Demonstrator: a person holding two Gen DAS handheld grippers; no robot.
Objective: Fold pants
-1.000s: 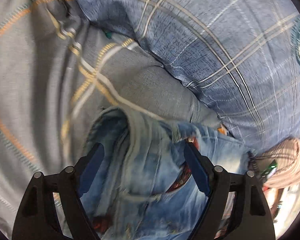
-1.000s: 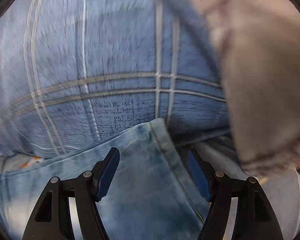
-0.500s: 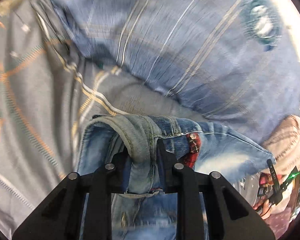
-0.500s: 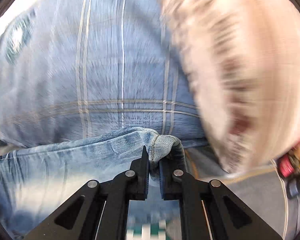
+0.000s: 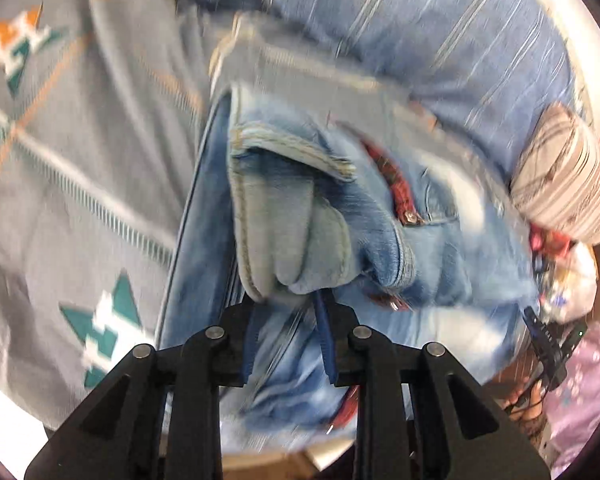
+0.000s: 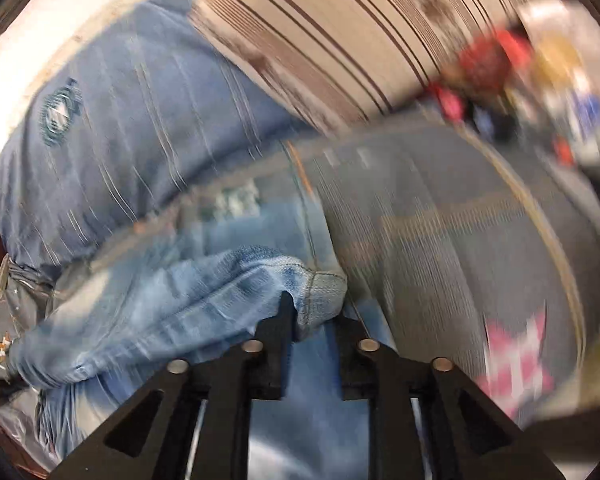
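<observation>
Both claws are clamped on denim. Low in the centre of the left wrist view, the left gripper pinches a thick bunched fold of the light blue jeans; its jaws stand a narrow way apart and are easing open slightly, with the cloth packed between the blue pads. From that fold the jeans spread up and to the right across the middle of the frame, showing a stitched hem, a pocket edge and a strip of red plaid lining.

In the right wrist view the right gripper, bottom centre, has hold of a stitched hem corner of the jeans; its jaws are also just a little apart and opening, with the denim between them. The cloth trails away to the lower left.

Under the jeans lies a grey bedspread with orange lines and teal-and-white motifs, filling the left side. A blue plaid pillow sits at the upper right, and a beige striped cushion at the right edge. Both views are motion-blurred.
</observation>
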